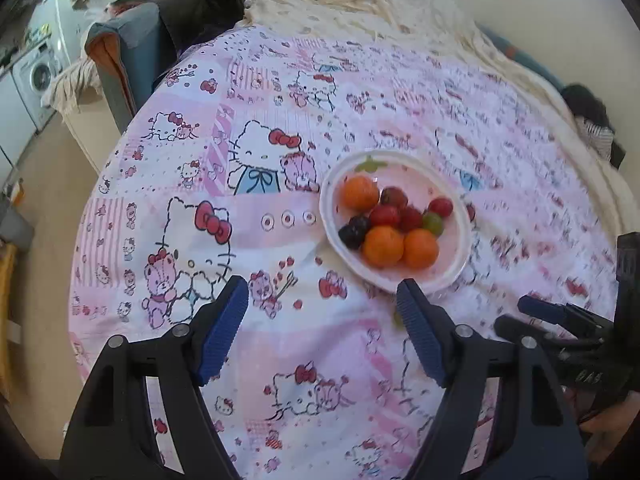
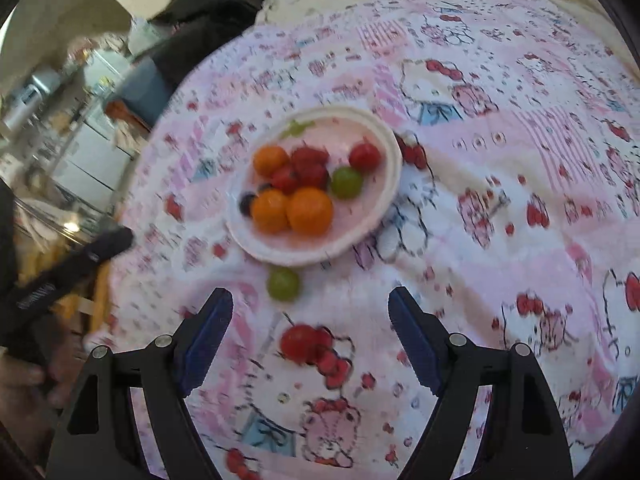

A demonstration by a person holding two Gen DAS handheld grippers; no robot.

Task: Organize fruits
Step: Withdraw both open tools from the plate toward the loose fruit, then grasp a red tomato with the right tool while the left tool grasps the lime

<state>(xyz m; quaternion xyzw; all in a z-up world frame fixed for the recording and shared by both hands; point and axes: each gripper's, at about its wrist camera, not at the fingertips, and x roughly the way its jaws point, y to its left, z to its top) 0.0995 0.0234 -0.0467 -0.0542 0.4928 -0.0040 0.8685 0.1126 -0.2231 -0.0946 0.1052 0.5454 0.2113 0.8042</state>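
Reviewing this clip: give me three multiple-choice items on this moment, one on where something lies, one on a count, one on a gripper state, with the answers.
1. Where does the loose green grape lie?
A. On the cloth just outside the plate, on the rim's near side
B. Inside the plate, on top of the oranges
C. Between the right gripper's fingers

2. How many oranges are in the plate?
A. One
B. Three
C. Five

3. How does the right gripper stand?
A. Shut on a red fruit
B. Shut on nothing
C. Open, holding nothing

Answers:
1. A: the right wrist view shows it on the cloth below the rim, ahead of the fingers.
2. B: both views show three orange fruits in the plate.
3. C: its fingers stand wide apart, with the red fruit lying on the cloth between them, ungripped.
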